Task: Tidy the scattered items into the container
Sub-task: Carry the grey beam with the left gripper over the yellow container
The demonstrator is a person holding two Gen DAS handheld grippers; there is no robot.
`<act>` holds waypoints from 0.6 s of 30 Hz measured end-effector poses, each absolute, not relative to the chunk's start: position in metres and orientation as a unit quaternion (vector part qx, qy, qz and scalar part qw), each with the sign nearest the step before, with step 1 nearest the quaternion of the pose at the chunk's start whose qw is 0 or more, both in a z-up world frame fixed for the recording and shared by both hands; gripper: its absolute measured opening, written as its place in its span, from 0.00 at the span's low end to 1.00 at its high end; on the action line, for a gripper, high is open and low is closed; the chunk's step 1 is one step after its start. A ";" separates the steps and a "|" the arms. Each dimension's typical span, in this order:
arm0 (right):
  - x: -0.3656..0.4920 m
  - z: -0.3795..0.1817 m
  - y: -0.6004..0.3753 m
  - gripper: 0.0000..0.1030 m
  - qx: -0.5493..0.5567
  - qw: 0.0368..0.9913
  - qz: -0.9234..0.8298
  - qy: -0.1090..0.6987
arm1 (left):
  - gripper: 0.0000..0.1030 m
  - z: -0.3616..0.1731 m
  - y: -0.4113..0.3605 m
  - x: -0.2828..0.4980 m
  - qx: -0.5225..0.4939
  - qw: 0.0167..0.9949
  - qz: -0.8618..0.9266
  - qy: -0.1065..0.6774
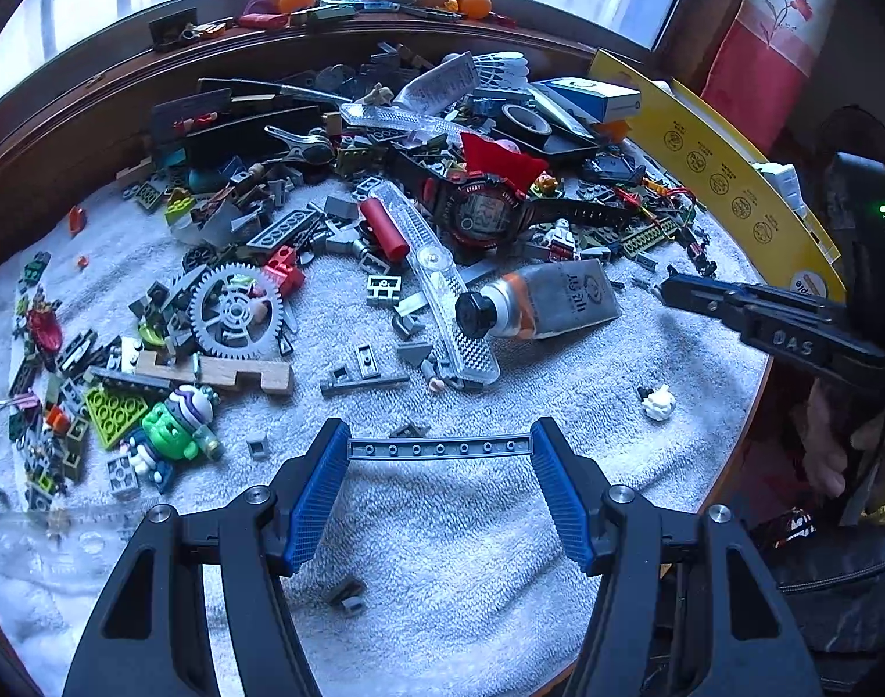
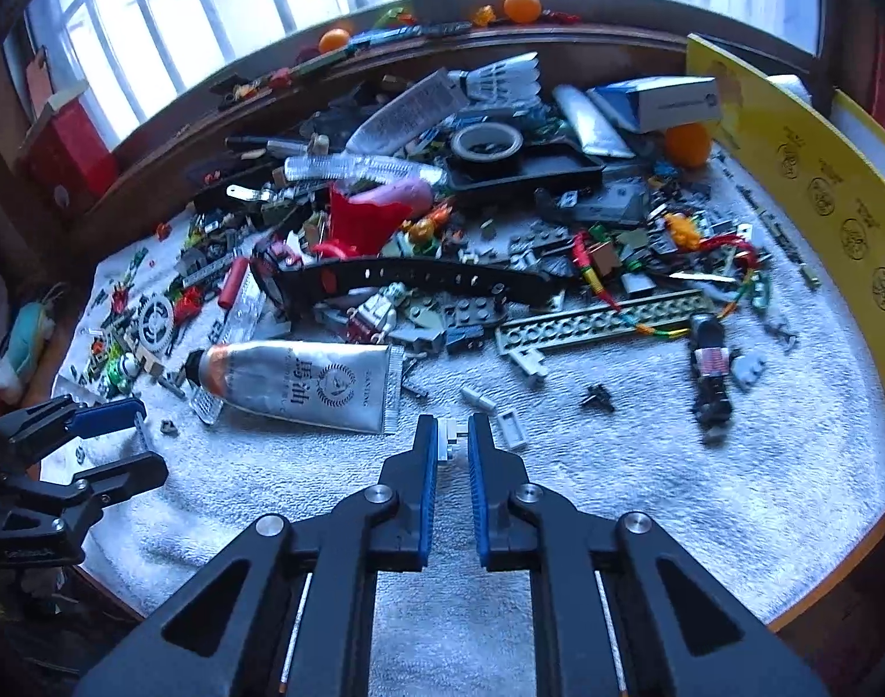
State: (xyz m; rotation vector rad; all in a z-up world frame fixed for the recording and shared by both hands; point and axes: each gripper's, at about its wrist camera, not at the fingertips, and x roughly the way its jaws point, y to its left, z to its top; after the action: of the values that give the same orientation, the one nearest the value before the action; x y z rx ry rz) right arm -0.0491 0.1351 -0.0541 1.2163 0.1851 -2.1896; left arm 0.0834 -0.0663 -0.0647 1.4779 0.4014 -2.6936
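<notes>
My left gripper (image 1: 440,446) is shut on a long thin grey studded strip (image 1: 440,448), held end to end between its blue pads above the white towel (image 1: 442,523). My right gripper (image 2: 452,435) is shut on a small light-grey brick piece (image 2: 449,434) just above the towel (image 2: 616,464). A black tray (image 2: 523,171) with a tape roll (image 2: 487,142) sits in the far pile. Scattered bricks, a grey gear (image 1: 236,309), a red-black watch (image 1: 480,215) and a silver tube (image 1: 550,302) lie ahead. The right gripper shows at the right edge of the left wrist view (image 1: 669,286).
A yellow board (image 1: 715,168) stands along the right edge of the round table. A dark wooden windowsill (image 1: 326,17) with oranges runs behind. A green toy figure (image 1: 178,424) and a wooden block (image 1: 233,372) lie left. A small white figure (image 1: 657,403) lies right.
</notes>
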 end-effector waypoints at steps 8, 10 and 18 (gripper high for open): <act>-0.063 -0.031 0.186 0.09 0.440 0.275 -0.855 -0.020 | 0.63 -0.064 -0.066 0.067 0.486 0.011 -0.864 0.131; -0.065 -0.030 0.195 0.09 0.441 0.276 -0.853 -0.041 | 0.63 -0.060 -0.064 0.063 0.486 0.015 -0.864 0.128; -0.071 -0.014 0.217 0.09 0.428 0.288 -0.856 -0.034 | 0.63 -0.039 -0.046 0.019 0.460 0.005 -0.874 0.157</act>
State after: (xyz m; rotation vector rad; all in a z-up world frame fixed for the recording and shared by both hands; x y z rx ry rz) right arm -0.0706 0.2174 -0.0143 1.1420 -0.0904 -2.2857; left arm 0.0192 -0.0463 -0.0392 1.4415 0.4925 -2.7367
